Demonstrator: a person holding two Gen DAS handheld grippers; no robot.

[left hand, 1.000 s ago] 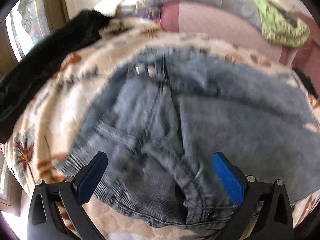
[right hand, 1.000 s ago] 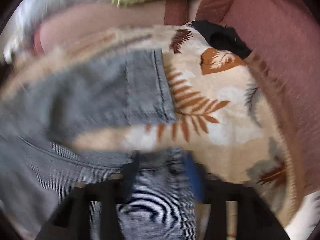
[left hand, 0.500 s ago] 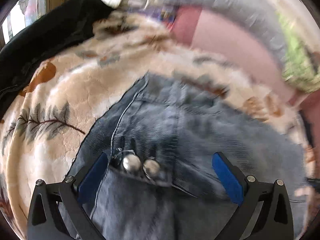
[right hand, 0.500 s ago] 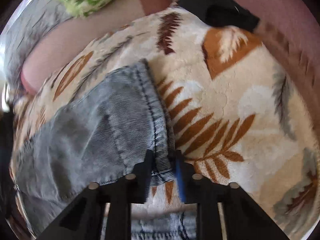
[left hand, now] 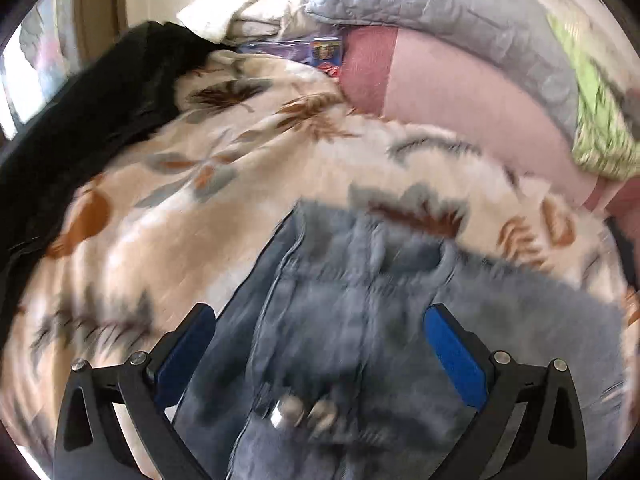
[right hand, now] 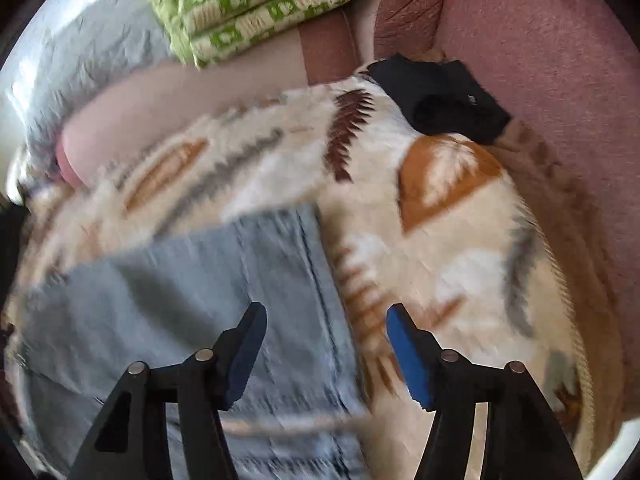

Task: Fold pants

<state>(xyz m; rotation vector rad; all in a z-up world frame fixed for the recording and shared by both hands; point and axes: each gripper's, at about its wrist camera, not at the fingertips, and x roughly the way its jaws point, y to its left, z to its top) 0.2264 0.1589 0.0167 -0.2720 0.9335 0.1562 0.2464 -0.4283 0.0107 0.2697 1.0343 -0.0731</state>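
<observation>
Both tools released: left tool (left hand: 318,354) over the jeans (left hand: 360,320) waistband, right tool (right hand: 326,354) just opened over the hem (right hand: 316,280). Denim likely heavy, limp; pinch seams.

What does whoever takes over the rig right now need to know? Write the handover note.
Left gripper: open, holds nothing, above the jeans' waist end, near the metal buttons.
Right gripper: its jaws have just been opening; the hem lies below them, no longer pinched.
Jeans: on the leaf-print blanket on the pink sofa, one end laid over the rest, hem edge flat.
Done: a fold seems to be down; how neat it is, blur hides.
Left: check the edges line up, smooth, probably fold once more.
</observation>
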